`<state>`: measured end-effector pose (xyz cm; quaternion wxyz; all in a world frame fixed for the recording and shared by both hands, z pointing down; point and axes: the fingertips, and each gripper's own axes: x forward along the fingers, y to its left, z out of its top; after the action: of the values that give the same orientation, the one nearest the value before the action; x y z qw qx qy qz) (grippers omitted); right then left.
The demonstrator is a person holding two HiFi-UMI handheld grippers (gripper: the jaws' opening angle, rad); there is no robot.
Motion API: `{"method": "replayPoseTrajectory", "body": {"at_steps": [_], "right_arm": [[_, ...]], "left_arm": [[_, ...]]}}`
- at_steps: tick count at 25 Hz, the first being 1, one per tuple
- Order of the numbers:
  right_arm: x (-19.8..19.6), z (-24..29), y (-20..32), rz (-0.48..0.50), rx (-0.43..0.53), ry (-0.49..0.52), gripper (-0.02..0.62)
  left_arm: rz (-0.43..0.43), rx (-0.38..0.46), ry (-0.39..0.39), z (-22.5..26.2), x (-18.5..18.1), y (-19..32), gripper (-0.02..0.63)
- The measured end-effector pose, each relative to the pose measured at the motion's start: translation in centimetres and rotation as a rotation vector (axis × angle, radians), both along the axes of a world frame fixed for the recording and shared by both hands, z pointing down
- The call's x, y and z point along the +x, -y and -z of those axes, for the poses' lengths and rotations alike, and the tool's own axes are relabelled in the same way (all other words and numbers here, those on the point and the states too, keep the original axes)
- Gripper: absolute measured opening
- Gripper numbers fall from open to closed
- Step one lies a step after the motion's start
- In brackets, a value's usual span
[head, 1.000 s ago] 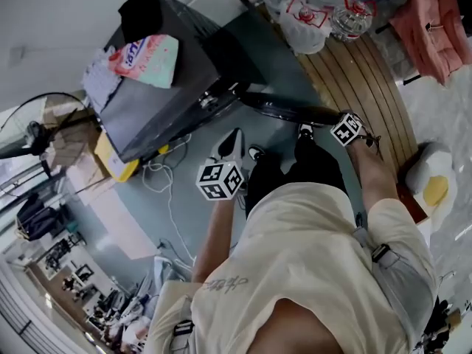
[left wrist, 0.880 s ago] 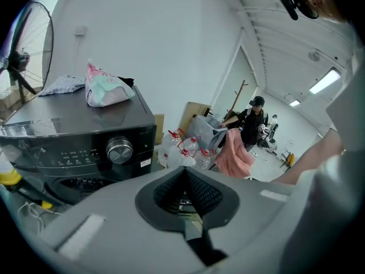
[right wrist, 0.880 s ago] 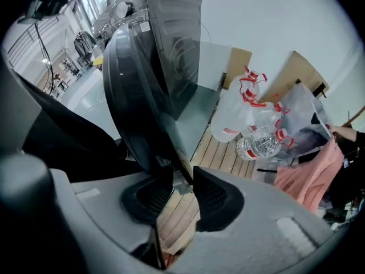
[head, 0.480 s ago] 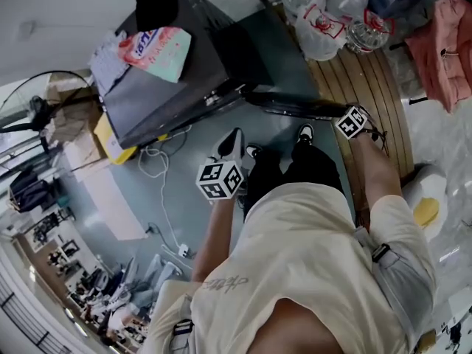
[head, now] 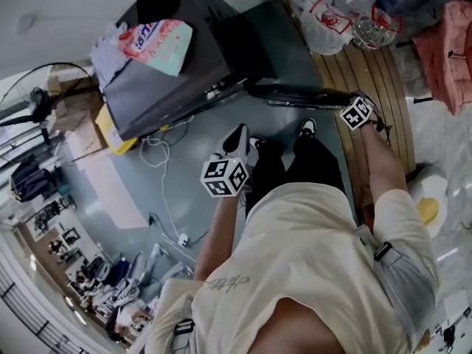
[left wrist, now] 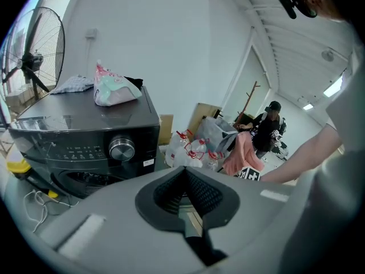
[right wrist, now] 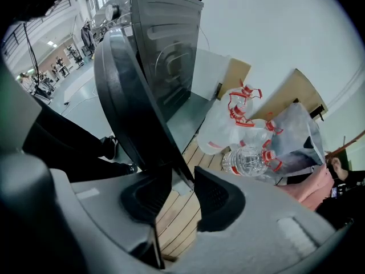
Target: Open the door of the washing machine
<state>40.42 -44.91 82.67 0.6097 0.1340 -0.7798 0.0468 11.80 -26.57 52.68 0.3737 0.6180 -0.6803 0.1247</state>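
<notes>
hanging wide open, the door (right wrist: 137, 96) sticks out to the right of the dark washing machine (head: 166, 87), which stands at the far left with a packet (head: 158, 43) on top. the right gripper (right wrist: 183, 190) points down at the door's outer edge; its jaws have just been opening and stand released, with the edge between them. the left gripper (left wrist: 185, 178), nearer and further left, is clenched on nothing.
</notes>
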Motion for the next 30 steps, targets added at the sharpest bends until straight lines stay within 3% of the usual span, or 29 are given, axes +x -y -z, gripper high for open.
{"method": "replayPoseTrajectory", "body": {"at_steps": [6, 12, 21, 24, 30], "right_arm": [[0.3, 0.0, -0.4, -0.046, 0.052, 0.018, 0.132], [1.9, 1.1, -1.7, -0.139, 0.094, 0.027, 0.1], [2.4, 5.4, -7.8, -0.164, 0.124, 0.05, 0.08], [1.1, 6.9, -10.7, -0.157, 0.121, 0.088, 0.023], [-4.1, 10.9, -16.0, -0.182, 0.065, 0.252, 0.002]], "left_arm": [[-0.027, -0.019, 0.001, -1.1, 0.5, -0.9, 0.017], [-0.054, -0.017, 0.002, -1.4, 1.0, -2.4, 0.017], [0.033, 0.068, -0.043, -1.4, 0.6, -8.4, 0.016], [0.045, 0.093, -0.038, -1.0, 0.2, -11.0, 0.017], [0.08, 0.128, -0.003, -1.2, -1.1, -16.2, 0.015]]}}
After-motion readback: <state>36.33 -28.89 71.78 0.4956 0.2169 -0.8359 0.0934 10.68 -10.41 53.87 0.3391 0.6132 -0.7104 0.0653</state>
